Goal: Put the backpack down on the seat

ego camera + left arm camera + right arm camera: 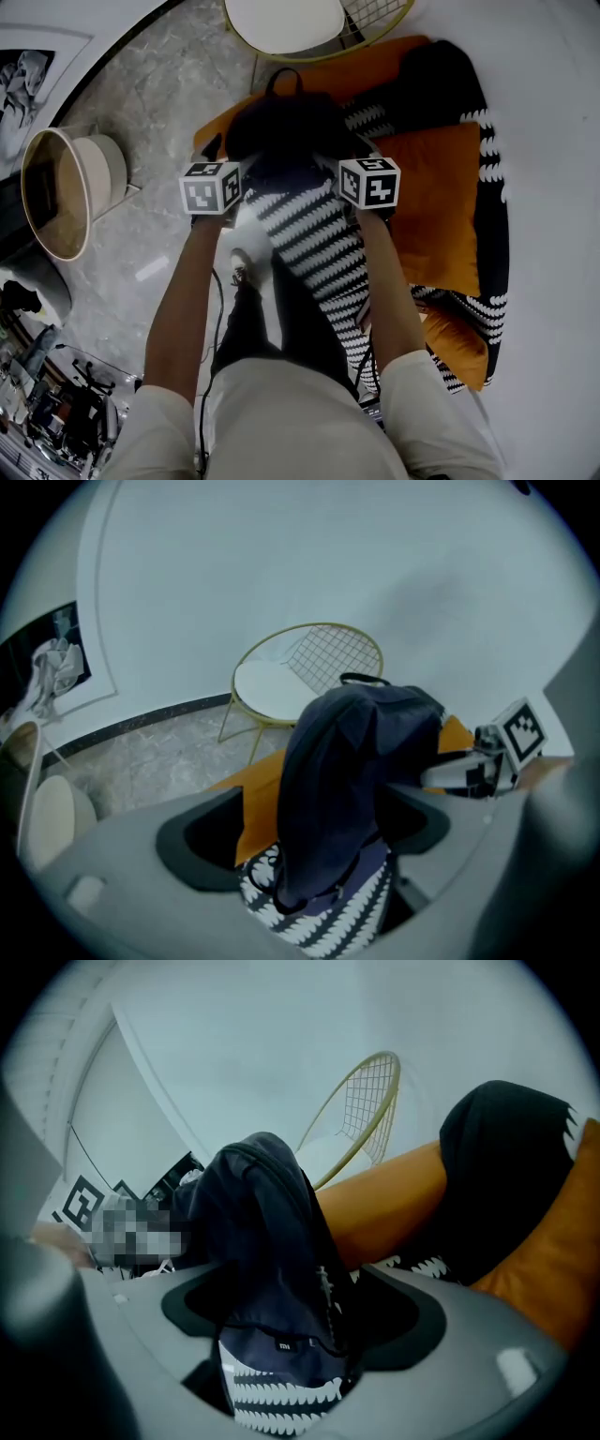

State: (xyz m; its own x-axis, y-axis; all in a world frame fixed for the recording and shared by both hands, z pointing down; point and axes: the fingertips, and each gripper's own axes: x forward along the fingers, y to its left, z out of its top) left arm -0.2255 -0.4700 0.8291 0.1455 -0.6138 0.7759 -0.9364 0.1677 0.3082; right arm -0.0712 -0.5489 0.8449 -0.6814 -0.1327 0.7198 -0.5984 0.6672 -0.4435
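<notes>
Head view looks down on the seat [441,187], a long lounger lying across marbled floor [169,75]. The backpack [281,131] stands on the seat's end nearest the wire chair [281,23], close to that end's edge. Both tongs are at the seat's same end. The left tongs [305,841] and the right tongs [300,1321] gape wide, with folds of the backpack between their jaws but not pinched. We judge the backpack is already set down.

Two things could go wrong, as we see it. The backpack is limp and stands tall near the seat's edge, so it may slump over and slide to the floor once nothing steadies it. Its cords and zip pull also hang inside the right tongs, so pulling back carelessly could snag one and drag the bag off.

The floor is hard, grey-veined stone. The seat is soft and padded, with orange cushions and a knitted throw of black and white zigzag bands. The chair has a gilt wire back and a smooth white round pad. The backpack is dark navy cloth, creased, with a thin loop handle [284,80] on top.
</notes>
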